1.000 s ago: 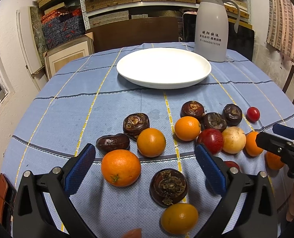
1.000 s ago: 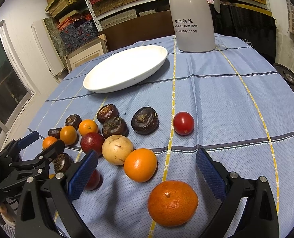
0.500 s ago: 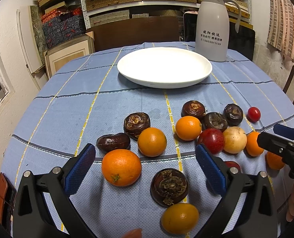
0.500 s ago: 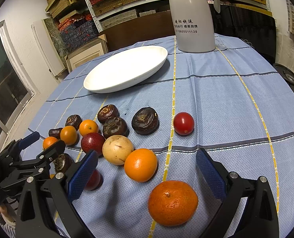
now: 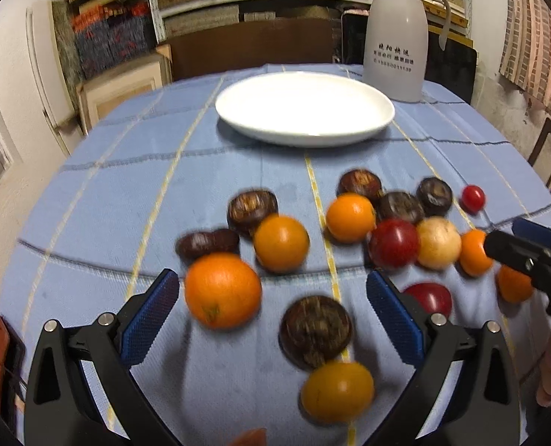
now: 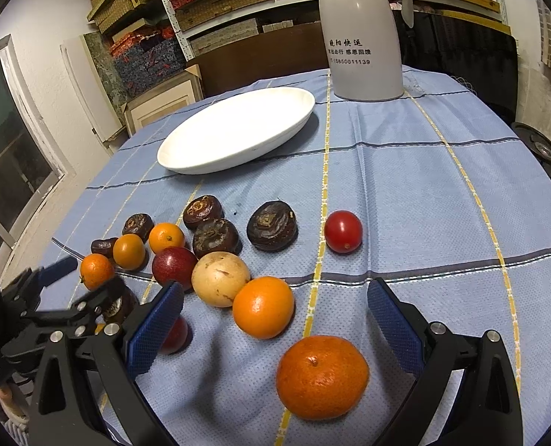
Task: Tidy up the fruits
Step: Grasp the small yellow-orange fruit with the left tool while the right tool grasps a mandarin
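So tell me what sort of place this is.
Probably a storeroom or shop back room doubling as a dining spot: metal shelves stacked with woven and patterned boxes, and a cloth-covered round table with a white plate and thermos jug.

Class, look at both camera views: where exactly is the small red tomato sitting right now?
The small red tomato lies on the blue tablecloth, apart at the right end of the fruit cluster, just right of a dark wrinkled fruit. In the left wrist view it sits far right.
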`<state>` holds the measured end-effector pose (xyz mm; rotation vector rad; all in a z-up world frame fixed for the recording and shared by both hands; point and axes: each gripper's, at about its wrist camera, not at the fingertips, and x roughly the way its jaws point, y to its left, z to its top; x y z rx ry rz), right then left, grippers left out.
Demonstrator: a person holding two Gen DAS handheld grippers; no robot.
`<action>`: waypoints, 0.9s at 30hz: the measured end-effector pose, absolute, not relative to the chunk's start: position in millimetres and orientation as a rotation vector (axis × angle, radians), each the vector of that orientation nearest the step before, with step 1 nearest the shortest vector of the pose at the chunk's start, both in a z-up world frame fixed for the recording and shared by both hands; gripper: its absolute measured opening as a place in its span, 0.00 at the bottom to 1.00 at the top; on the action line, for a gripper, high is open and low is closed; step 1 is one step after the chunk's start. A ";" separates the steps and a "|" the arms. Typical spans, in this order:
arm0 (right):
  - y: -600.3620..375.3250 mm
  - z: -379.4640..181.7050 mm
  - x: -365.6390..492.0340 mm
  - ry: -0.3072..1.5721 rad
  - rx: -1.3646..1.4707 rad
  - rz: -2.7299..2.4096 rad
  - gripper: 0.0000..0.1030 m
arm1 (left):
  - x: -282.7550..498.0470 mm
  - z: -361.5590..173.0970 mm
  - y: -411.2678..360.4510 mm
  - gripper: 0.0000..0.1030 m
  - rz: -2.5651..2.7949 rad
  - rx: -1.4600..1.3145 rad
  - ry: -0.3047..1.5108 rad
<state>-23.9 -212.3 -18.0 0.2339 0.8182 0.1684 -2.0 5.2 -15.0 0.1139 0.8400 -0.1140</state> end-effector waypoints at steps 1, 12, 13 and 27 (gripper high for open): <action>-214.5 -16.4 -26.9 0.810 0.234 0.166 0.97 | -6.0 -17.2 7.5 0.96 -0.130 0.096 0.861; -239.2 -22.6 -79.3 0.850 0.128 0.154 0.97 | -34.6 -44.7 -3.9 0.96 -0.265 0.115 1.000; -238.8 -25.6 -82.1 0.863 0.104 0.150 0.97 | -35.1 -45.7 -4.2 0.96 -0.261 0.118 0.999; -236.3 -44.7 -63.6 1.013 -0.030 0.094 0.97 | -34.7 -45.8 -10.2 0.96 -0.239 0.159 1.009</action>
